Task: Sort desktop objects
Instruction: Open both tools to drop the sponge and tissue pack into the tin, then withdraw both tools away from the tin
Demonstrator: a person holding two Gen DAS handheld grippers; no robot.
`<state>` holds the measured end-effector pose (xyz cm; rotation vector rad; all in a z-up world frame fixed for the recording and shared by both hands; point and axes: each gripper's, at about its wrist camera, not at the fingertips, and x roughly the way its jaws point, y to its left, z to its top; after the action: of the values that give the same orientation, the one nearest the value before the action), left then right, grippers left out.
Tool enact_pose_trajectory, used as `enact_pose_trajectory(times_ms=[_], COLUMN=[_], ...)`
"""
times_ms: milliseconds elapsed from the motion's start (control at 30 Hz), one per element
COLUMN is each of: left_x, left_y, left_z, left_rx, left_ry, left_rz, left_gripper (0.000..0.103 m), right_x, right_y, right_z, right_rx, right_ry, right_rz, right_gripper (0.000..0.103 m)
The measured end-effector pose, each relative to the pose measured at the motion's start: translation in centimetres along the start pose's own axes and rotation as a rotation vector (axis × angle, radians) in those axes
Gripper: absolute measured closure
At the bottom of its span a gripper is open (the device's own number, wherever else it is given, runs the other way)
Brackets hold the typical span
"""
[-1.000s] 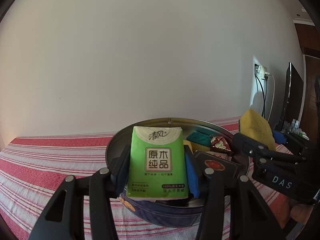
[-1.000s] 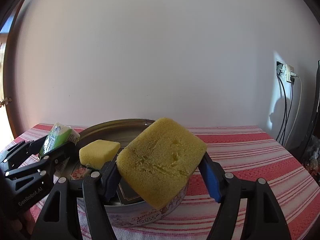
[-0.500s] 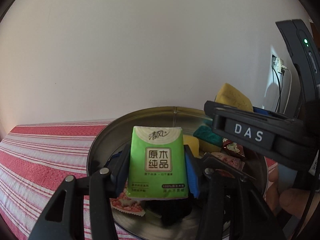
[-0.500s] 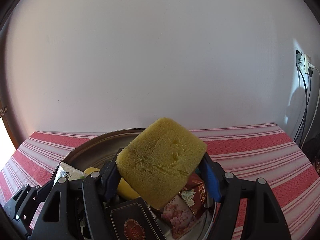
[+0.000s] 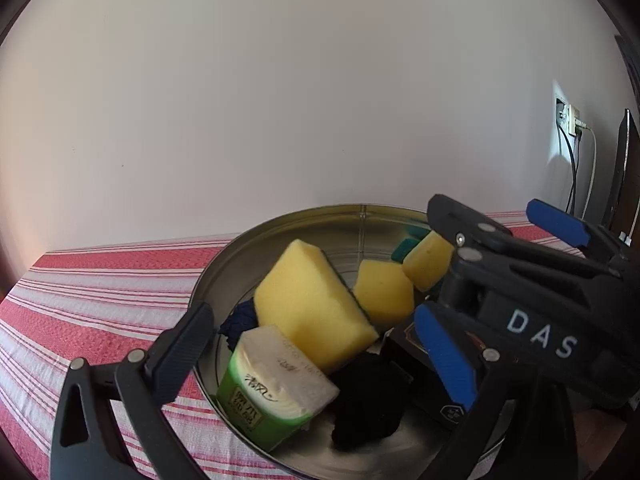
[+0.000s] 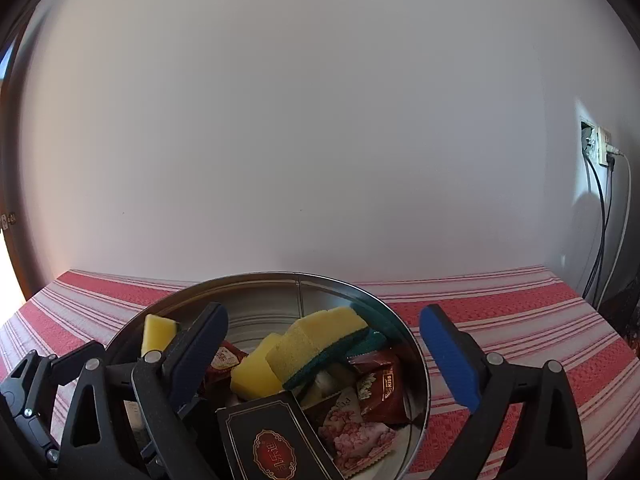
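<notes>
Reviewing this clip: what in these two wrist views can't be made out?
- Left wrist view: the right gripper covers the right part of the tin.
- Left wrist view: the black lump beside the tissue pack is too dark to identify.
- Right wrist view: the black box is cut off by the bottom edge.
- Right wrist view: the right gripper's own finger hides the tin's left contents.

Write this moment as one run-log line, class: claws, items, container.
left claw: opening, empty | right claw: opening, empty | green tissue pack and yellow sponge: lying in round metal tin
</notes>
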<state>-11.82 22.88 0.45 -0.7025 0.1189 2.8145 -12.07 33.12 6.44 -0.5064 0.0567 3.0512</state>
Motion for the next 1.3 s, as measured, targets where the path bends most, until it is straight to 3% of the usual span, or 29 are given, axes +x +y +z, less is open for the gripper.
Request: enact_pose_trajectory(times_ms=[267, 467, 633, 967, 1300], left_x=[-0.6, -2.5, -3.3, -4.4, -5.4], left_y=[-1.4, 0.0, 1.4, 3.0, 1.9], left_z=[-0.1, -1.0, -1.0, -1.5, -2.3], left_rx=[0.045, 0.062, 0.045, -0.010, 0.045], left_ry=[-0.033, -0.097, -0.157, -0.148, -0.143], left_rz=[-0.002, 0.003, 0.002, -0.002, 0.007], left_gripper=[0.001, 0.001, 0.001, 0.001, 0.001], right_x=[-2.5, -5.8, -4.9, -7.8, -9.1], right_y=[-0.9, -2.4, -2.9, -1.2, -1.4], right_z=[-0.7, -2.1, -2.3, -3.0, -3.2], right_rx=[0.037, 0.111, 0.129, 0.085, 0.110], right_ry=[-0.025, -0.056, -0.040, -0.095, -0.111], right_rz=[-0.043, -0.071, -0.077, -0.112, -0.146], right_gripper=[0.001, 0.001, 0.001, 0.001, 0.001])
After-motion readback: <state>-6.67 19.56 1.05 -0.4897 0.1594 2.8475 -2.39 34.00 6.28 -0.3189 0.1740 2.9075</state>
